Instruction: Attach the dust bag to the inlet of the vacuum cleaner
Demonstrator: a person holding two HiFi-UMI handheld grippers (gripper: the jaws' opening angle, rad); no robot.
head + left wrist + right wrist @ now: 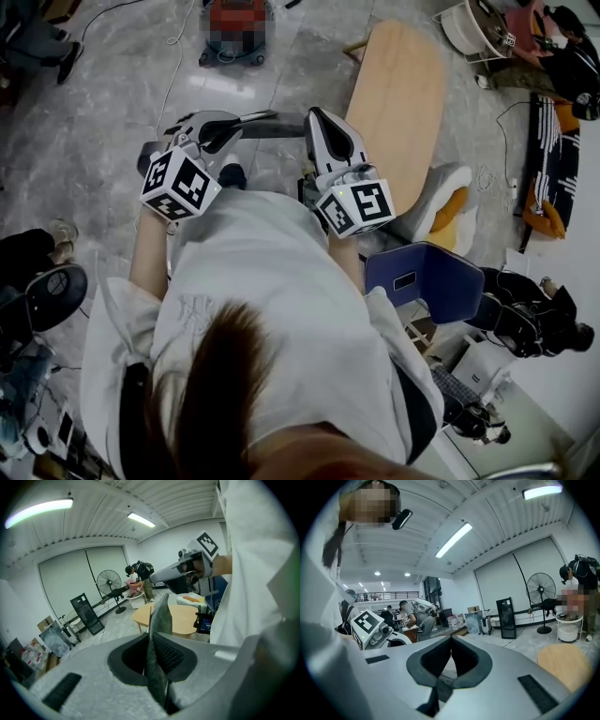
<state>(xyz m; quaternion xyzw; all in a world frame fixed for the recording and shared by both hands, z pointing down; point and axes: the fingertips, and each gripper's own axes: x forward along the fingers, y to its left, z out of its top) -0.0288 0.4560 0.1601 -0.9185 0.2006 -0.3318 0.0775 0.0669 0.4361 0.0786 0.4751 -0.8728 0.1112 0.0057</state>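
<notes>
Left gripper (159, 607) and right gripper (451, 640) both closed, empty; no dust bag in view; red vacuum cleaner (251, 47) at twelve o'clock; the loose cable (176, 42) at eleven could trip the approach.

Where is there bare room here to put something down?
The table is bare all over. The floor between the vacuum and the person is open too. It is crowded right of the table, round the blue chair, and in the lower left corner.
</notes>
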